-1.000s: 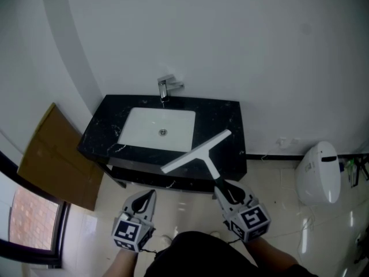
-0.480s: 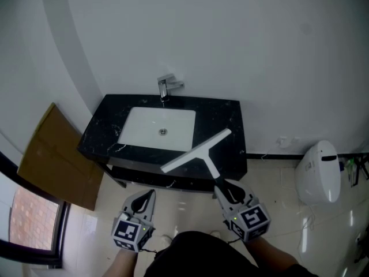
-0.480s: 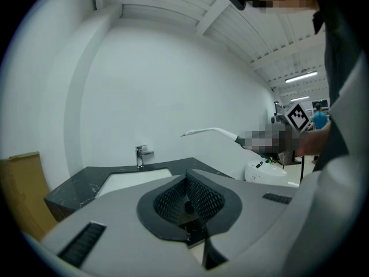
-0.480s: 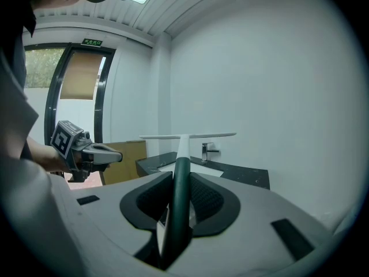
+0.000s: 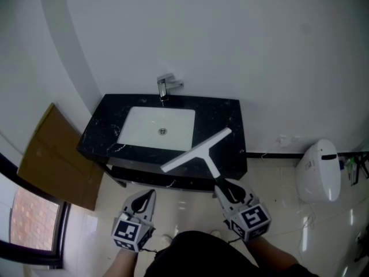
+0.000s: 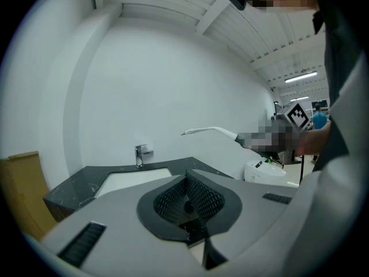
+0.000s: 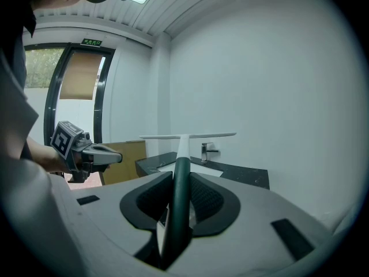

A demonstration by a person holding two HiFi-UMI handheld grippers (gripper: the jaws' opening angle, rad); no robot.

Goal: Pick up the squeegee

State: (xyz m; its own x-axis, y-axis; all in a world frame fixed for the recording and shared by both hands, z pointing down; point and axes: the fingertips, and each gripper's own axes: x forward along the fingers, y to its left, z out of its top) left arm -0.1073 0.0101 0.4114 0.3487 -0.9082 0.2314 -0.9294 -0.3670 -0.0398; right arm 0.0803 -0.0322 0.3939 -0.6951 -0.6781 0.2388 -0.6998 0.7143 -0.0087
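Observation:
A white T-shaped squeegee (image 5: 199, 150) with a dark green handle hangs in the air over the front right part of the black vanity counter (image 5: 228, 120). My right gripper (image 5: 229, 191) is shut on the handle (image 7: 180, 195), and the white blade (image 7: 187, 136) stands level ahead of the jaws. My left gripper (image 5: 145, 199) hovers below the counter's front edge, shut, with nothing between its jaws (image 6: 187, 203). The squeegee blade (image 6: 202, 131) also shows off to the right in the left gripper view.
A white basin (image 5: 157, 128) sits in the counter with a chrome tap (image 5: 166, 87) behind it. A brown board (image 5: 57, 157) leans at the left by a glass door. A white bin-like object (image 5: 319, 172) stands on the tiled floor at the right.

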